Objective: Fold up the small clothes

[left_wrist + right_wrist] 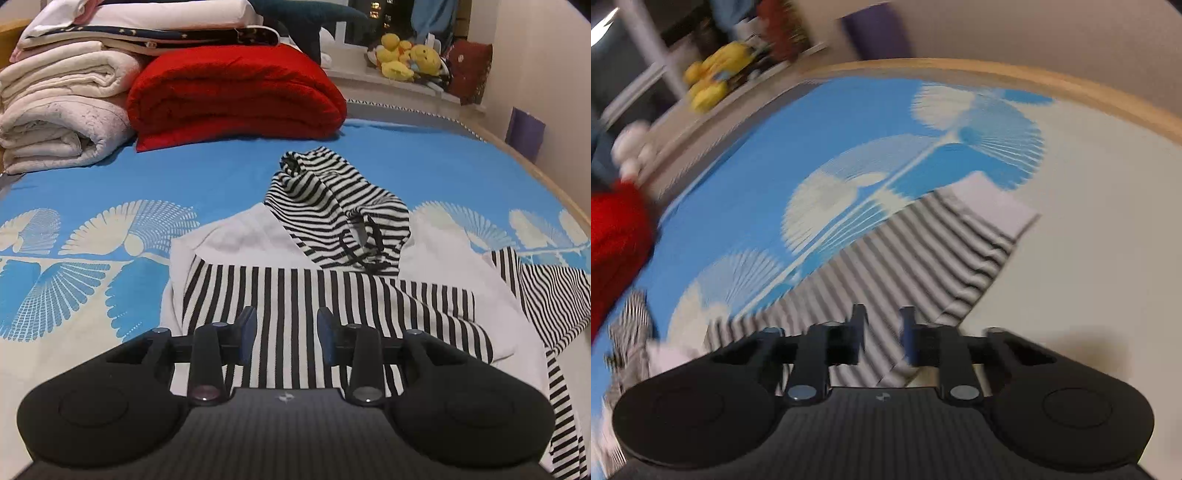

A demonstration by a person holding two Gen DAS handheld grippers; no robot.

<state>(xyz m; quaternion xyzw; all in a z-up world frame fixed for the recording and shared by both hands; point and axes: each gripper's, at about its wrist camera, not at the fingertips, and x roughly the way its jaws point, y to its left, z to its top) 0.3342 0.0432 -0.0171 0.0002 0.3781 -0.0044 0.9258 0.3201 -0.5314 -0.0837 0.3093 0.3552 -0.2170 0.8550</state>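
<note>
Blue patterned bed [92, 192], folded blankets [66, 110] stacked at its far left
Left gripper [286, 338] hovers open and empty over the striped hoodie [295, 295] lying mid-bed; right gripper [882, 332], blurred, jaws apart, nears its sleeve [923, 258]. Likely next: pinch that sleeve and fold it inward

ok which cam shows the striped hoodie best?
Left wrist: sharp, with the striped hoodie spread on the bed, hood and folded sleeve visible. Right wrist shows only one sleeve, motion-blurred, plus a blurred bit at the left edge.
</note>
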